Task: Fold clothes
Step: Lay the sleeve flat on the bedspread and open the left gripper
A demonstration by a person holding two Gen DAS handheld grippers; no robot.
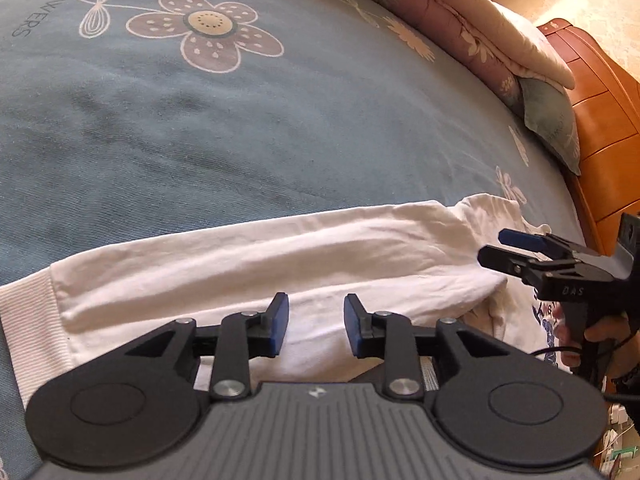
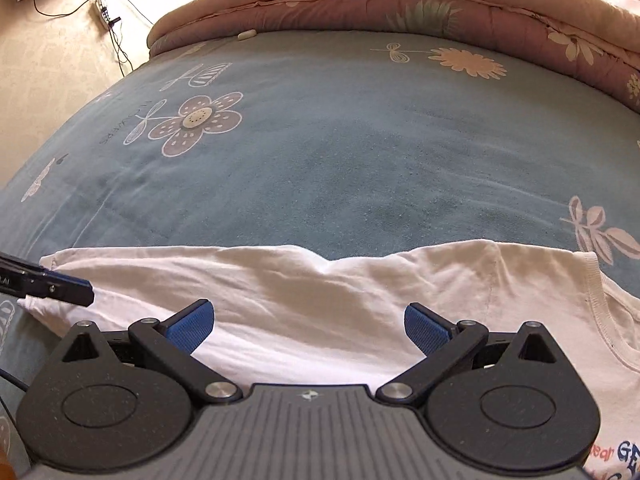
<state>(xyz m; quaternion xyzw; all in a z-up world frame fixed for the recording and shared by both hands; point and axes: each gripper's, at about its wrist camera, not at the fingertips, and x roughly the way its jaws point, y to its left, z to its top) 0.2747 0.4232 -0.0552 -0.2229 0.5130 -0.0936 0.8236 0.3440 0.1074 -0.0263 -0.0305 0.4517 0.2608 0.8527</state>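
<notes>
A white long-sleeved shirt (image 1: 256, 264) lies partly folded on the blue flowered bedsheet (image 1: 280, 128), a sleeve laid across it, while the left gripper (image 1: 316, 326) and right gripper (image 2: 308, 326) hover just above, both spread and seemingly holding nothing.

Your left gripper (image 1: 316, 326): jaws parted, nothing between, over white shirt (image 1: 280, 264) | shirt: sleeve folded across, ribbed hem left | right gripper (image 1: 498, 248): at shirt's right end, jaws apart | blue floral bedsheet (image 1: 240, 140) beneath | folded quilt (image 1: 460, 28) far right
</notes>
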